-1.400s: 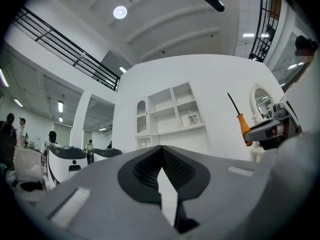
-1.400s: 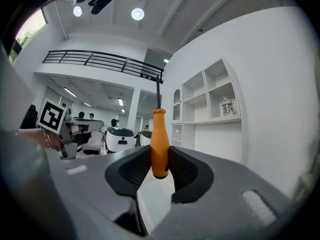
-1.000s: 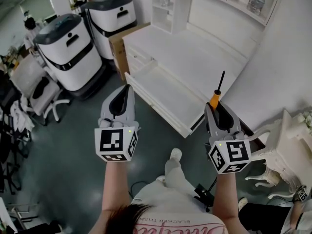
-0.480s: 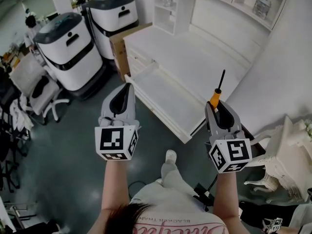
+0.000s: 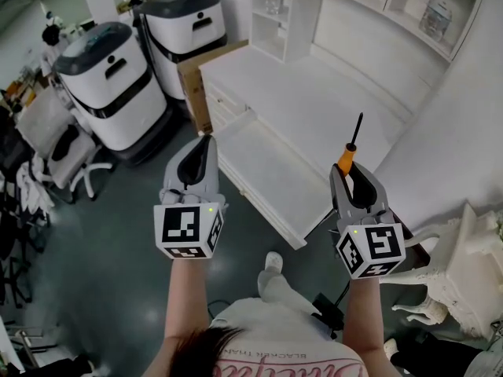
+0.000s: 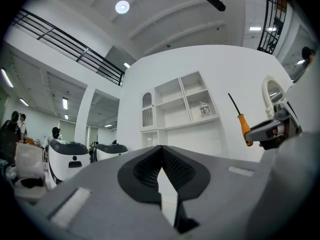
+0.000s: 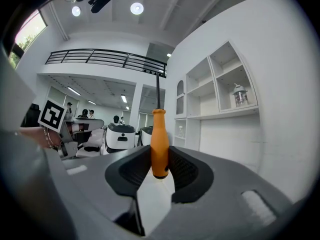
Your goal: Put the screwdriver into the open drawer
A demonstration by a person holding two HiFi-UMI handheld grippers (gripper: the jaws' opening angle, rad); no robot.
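- I am clamping my right gripper (image 5: 350,177) on the orange handle of the screwdriver (image 5: 346,157). Its shaft is pointing away from me, so the tip should go in first.
- I am holding the screwdriver up off the right end of the open drawer (image 5: 267,175), not yet over it. I judge it needs carrying left and lowering.
- I am holding my left gripper (image 5: 205,143) near the drawer's left front corner, jaws together and empty, leaving the drawer's mouth free.

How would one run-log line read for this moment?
right gripper: shut on orange-handled screwdriver with black shaft | left gripper: shut, empty | open white drawer: screwdriver not yet inside
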